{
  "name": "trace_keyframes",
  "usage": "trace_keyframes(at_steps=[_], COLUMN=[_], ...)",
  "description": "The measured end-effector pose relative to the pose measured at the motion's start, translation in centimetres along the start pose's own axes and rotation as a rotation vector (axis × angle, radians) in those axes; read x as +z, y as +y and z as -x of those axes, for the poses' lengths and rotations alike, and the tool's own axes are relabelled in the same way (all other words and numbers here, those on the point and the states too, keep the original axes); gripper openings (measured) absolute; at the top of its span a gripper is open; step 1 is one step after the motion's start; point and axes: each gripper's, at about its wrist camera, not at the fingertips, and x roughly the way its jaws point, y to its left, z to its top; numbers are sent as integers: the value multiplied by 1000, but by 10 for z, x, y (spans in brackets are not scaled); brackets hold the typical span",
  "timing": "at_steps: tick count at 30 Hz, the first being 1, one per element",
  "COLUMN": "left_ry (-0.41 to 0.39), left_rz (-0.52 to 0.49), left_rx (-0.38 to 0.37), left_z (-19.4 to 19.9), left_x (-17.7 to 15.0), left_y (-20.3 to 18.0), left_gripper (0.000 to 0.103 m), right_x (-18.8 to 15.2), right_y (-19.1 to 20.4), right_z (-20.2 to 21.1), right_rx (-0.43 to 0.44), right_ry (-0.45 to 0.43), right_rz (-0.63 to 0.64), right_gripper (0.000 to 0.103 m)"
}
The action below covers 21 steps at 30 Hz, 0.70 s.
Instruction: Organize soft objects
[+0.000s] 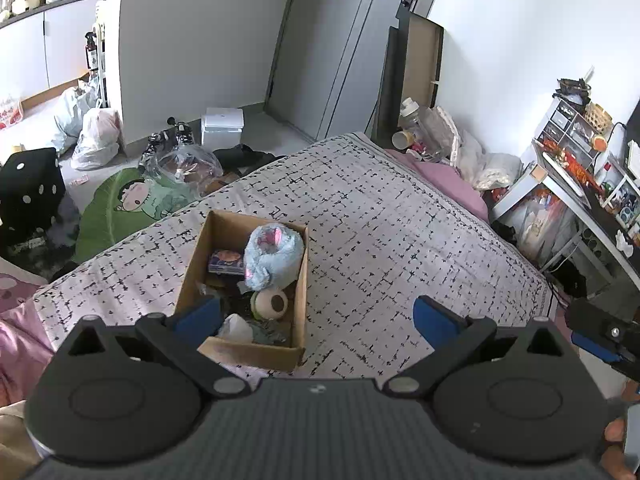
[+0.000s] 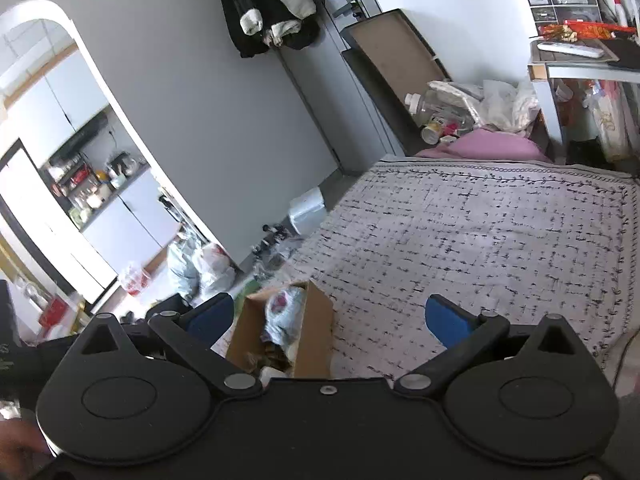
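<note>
Both of my tools are empty right now: my left hand-held gripper (image 1: 316, 322) has its blue pads spread wide apart with nothing between them, and my right hand-held gripper (image 2: 330, 318) stands just as wide open, also holding nothing. The cardboard box (image 1: 188, 276) sits on the bed (image 1: 400, 232), toward the near left part of the patterned cover, and the soft things are inside it: a light-blue plush toy (image 1: 272, 254) with pink patches lies against the far right wall, a round cream plush (image 1: 271, 303) rests just nearer than it, and a pale crumpled piece (image 1: 236, 329) lies by the near wall beside some dark greyish stuff I cannot identify. A small printed packet (image 1: 226, 261) lies to the left of the blue plush. As far as I can see, the cover around the box carries no loose soft item, so I judge the gathering is done or nearly so; what remains, if anything, is tidying inside the box or fetching things outside my view. The box is open upward, and its long axis runs from my near side away toward the far floor edge of the bed, tilted slightly rightward in the left view. The blue plush lies along that same axis; which end is its head I cannot tell. The right view is blurred around the box.
</note>
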Motion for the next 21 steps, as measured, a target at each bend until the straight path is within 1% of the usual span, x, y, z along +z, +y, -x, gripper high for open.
trace_keyframes(at_steps=[1,9,13,17,21], left_ry=[1,-5,-4,-7,-6], left_rz=[-3,-37,-44,-65,-84], left_rx=[3,39,43,50,53], left_z=[2,16,19,22,23], left_x=[-1,-16,-23,-31,-38], left_y=[0,5,7,9,11], left_gripper=[103,103,103,103,103], right_x=[-2,-15,-23,-31,-37], right_y=[4,13,22,20,26], right_z=[0,2,4,3,5], right_rx=[-18,7,-13,-10,-30], right_ry=[7,38,43,62,63], right_rz=[19,55,107,108,137], right_gripper=[103,103,103,103,103])
